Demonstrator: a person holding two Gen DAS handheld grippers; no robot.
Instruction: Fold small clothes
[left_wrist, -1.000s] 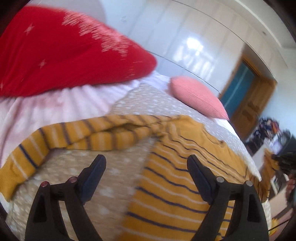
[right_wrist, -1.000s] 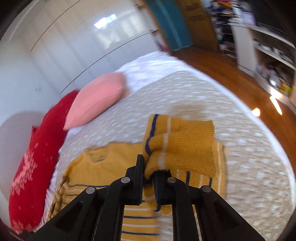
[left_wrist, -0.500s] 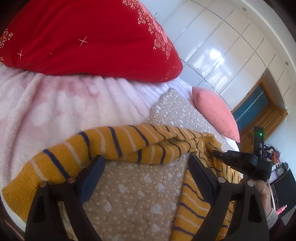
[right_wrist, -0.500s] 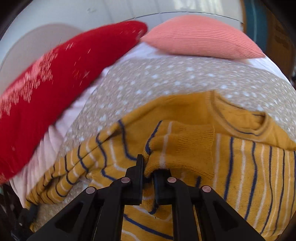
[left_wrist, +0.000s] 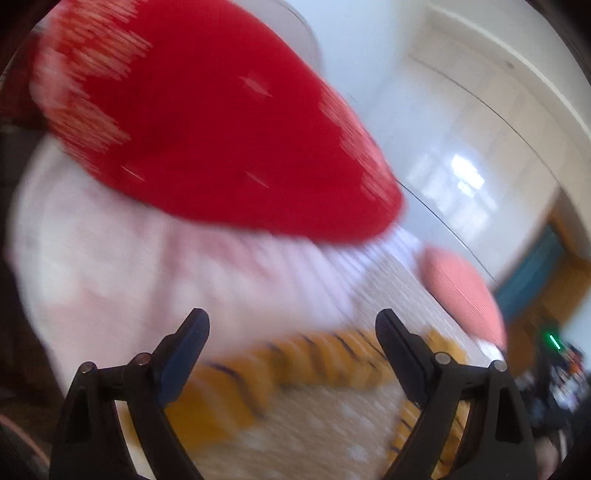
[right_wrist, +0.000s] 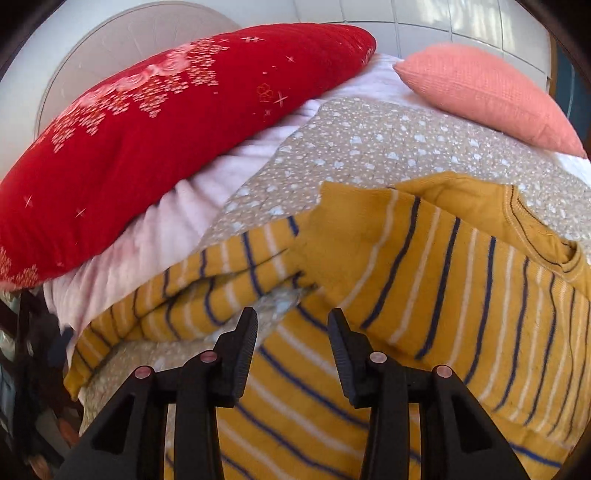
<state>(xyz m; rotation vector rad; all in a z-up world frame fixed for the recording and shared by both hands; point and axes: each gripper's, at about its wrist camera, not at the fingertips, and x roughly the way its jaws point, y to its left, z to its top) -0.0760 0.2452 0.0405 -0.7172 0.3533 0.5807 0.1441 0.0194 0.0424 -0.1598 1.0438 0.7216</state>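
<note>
Released a moment ago, the cuff that the right gripper (right_wrist: 291, 332) had pinched and carried across now lies on the chest of the yellow striped sweater (right_wrist: 424, 295), its sleeve folded inward over the body. That gripper's jaws are opening, with nothing between them but the knit below, which they do not press. The sweater lies flat on the dotted beige quilt (right_wrist: 369, 140), neckline toward the pink cushion (right_wrist: 480, 88), its other sleeve (right_wrist: 177, 295) still stretched out toward the pale fleece blanket (right_wrist: 184, 214) and the big red pillow (right_wrist: 166, 129).

From the left wrist view, heavily blurred, the left gripper (left_wrist: 291, 328) has swung away from the sweater's body toward that outstretched sleeve (left_wrist: 314, 358), which runs just beyond its fingertips. Its jaws stand spread wide and hold nothing.

With one sleeve laid in, the fold looks about a third done; the second sleeve appears next in line, and the left gripper seems placed to take it.
</note>
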